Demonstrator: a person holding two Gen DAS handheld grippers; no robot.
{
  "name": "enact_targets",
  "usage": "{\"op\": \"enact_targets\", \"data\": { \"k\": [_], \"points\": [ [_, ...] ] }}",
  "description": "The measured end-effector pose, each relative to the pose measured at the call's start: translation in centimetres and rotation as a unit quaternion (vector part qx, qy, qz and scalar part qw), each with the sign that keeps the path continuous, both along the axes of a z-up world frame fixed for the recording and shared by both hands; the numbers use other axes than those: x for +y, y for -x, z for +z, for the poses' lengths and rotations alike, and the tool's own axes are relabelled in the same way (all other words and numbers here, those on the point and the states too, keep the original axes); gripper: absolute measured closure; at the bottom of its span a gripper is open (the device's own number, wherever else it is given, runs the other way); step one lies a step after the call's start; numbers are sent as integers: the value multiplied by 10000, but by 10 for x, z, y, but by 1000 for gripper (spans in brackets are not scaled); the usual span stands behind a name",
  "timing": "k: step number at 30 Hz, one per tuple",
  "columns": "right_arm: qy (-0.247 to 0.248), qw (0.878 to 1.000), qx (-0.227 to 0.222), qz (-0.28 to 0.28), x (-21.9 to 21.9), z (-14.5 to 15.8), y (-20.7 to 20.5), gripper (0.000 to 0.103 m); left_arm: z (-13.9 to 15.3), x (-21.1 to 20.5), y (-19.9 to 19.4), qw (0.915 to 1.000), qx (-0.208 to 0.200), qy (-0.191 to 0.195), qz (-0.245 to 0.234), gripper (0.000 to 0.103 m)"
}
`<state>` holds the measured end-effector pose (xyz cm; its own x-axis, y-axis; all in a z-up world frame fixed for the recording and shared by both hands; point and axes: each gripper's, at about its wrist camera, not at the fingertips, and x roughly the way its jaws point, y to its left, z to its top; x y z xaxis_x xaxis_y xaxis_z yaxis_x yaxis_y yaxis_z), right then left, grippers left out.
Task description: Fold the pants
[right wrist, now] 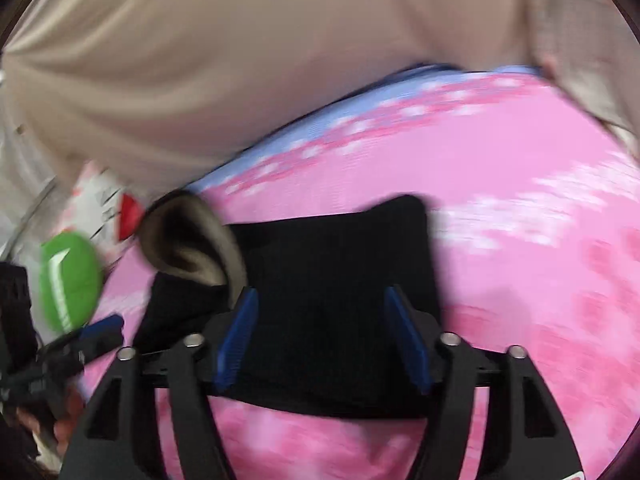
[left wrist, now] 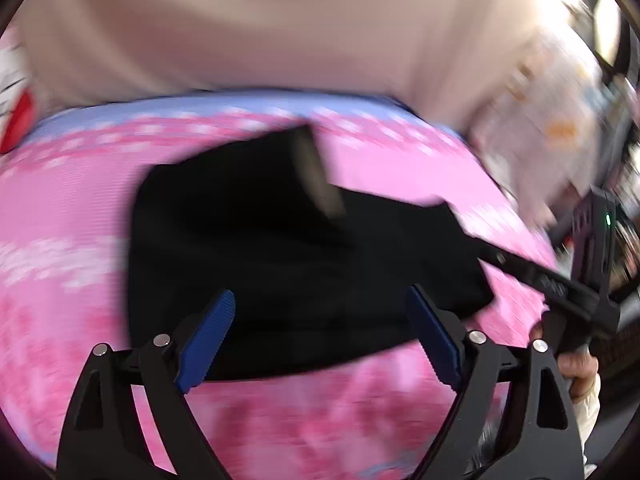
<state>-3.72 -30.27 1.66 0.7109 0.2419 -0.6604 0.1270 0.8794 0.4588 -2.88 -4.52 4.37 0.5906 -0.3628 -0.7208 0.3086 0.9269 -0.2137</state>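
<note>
From my left wrist camera, my left gripper (left wrist: 320, 336) has its two blue-padded fingers (left wrist: 208, 336) spread wide apart, with nothing between them. Beyond them lie the black pants (left wrist: 280, 264), bunched into a compact dark heap on the pink flowered sheet (left wrist: 72, 208). A grey strip (left wrist: 316, 176), lighter than the rest, shows on the upper part of the heap; the blur keeps me from saying whether it is lining or a waistband. My right gripper (left wrist: 492, 256) comes in from the right edge as a long black bar, its tip touching or just over the heap's right side. A beige curtain (left wrist: 260, 28) hangs behind the sheet's pale blue border.

From my right wrist camera, my right gripper (right wrist: 324, 344) also has its blue fingers (right wrist: 404, 344) held well apart, empty. The pants (right wrist: 340, 280) sit just ahead of and between them, on the same pink sheet (right wrist: 520, 200). At the heap's left end a beige, turned-out fold (right wrist: 192, 240) stands open like a cuff. Left of it I see a green round object (right wrist: 70, 280) and a white and red patterned thing (right wrist: 116, 204), both off the sheet's edge. My left gripper (right wrist: 92, 332) shows low on the left, its blue tip near the pants; I cannot tell from here how its fingers stand. The beige curtain (right wrist: 200, 60) fills the top.
</note>
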Motion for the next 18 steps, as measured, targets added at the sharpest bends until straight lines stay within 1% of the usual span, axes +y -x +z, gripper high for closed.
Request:
{"op": "enact_targets", "data": {
  "k": [1,2,4,5,6,7,8,9,10,11,12,13,15,17,18],
  "points": [
    [7,9998,-20,221,13,0,-13,26,3,16,-3,9997,-36,-26,251,15],
    [18,9991,-16,424,23,-2,-27,22,4,36,-5,9984,-81,-68,559,15],
    [27,9964,116,835,49,-13,-60,20,1,68,-5,9947,-75,-90,1018,15],
    [-8,9950,290,955,60,-22,-75,20,0,83,-5,9930,-49,-78,1182,15],
    [-68,9938,437,1024,67,-28,-85,20,-2,97,-3,9911,-34,-72,1332,15],
    [-150,9920,626,1085,76,-37,-96,17,-4,109,-1,9894,-22,-56,1451,15],
    [-38,9934,572,993,84,-39,-100,16,-5,117,-1,9886,-7,-38,1506,15],
    [63,9944,439,956,88,-38,-100,21,-5,127,-2,9876,10,-7,1568,15],
    [109,9939,391,1027,96,-36,-101,53,-8,132,-3,9869,24,23,1611,15],
    [65,9932,441,1079,101,-35,-104,64,-11,138,-3,9867,45,57,1621,15],
    [-30,9932,486,1055,105,-32,-109,86,-12,141,-5,9866,56,62,1627,15],
    [-216,9924,464,1122,106,-27,-114,87,-12,144,-6,9866,65,74,1628,15],
    [-402,9929,208,1099,104,1,-111,88,-11,146,-8,9873,84,115,1582,15],
    [-720,9917,-157,1052,89,36,-95,88,-7,142,-9,9887,43,200,1484,14],
    [-713,9923,-269,972,79,47,-85,88,-5,139,-9,9897,14,242,1409,14]
  ]
}}
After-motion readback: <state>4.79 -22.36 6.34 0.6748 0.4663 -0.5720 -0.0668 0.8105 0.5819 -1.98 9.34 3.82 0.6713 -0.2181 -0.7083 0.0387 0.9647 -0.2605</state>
